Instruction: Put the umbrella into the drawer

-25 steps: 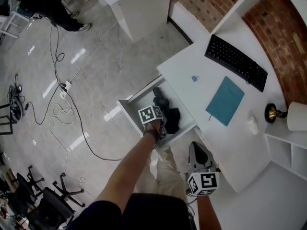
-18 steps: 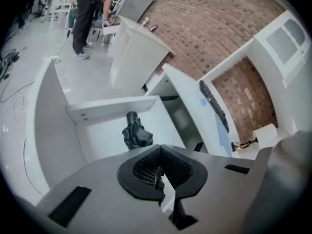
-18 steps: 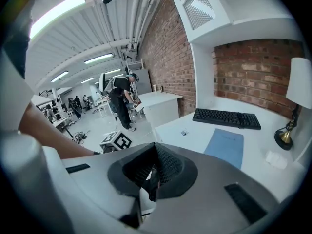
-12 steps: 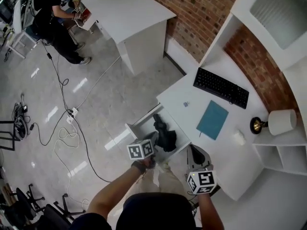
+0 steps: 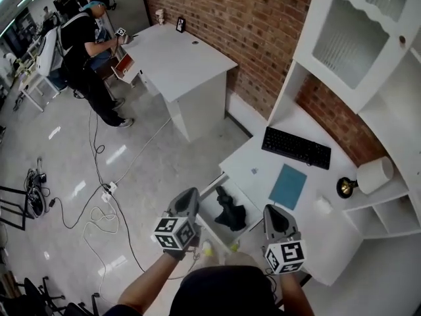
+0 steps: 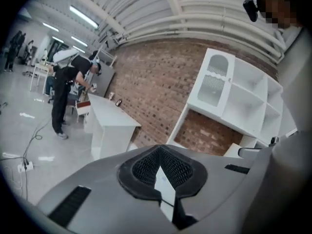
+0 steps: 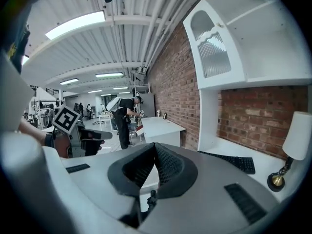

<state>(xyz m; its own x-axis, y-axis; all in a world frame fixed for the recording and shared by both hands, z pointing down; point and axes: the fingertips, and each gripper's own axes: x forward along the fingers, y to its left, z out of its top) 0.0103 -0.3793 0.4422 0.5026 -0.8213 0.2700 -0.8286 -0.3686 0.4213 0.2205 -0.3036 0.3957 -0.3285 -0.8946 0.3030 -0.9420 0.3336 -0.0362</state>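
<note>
The black folded umbrella (image 5: 230, 213) lies inside the open white drawer (image 5: 208, 199) of the desk, below and between my two grippers. My left gripper (image 5: 189, 195) is held high above the drawer's left side, jaws shut with nothing between them. In the left gripper view its gripper (image 6: 159, 161) points across the room at the brick wall. My right gripper (image 5: 273, 210) is raised over the desk's front edge to the right of the drawer, also shut and empty. The right gripper view shows its gripper (image 7: 155, 152) aimed level along the desk.
On the white desk (image 5: 258, 158) lie a black keyboard (image 5: 296, 148) and a teal notebook (image 5: 287, 186), with a lamp (image 5: 364, 178) at the right. A white cabinet (image 5: 358, 31) hangs above. A person (image 5: 89, 51) stands at another white desk (image 5: 181, 58). Cables (image 5: 99, 206) trail on the floor.
The left gripper came up out of the drawer, leaving the umbrella inside. Both grippers rose, and the head view lifted to take in more of the room.
</note>
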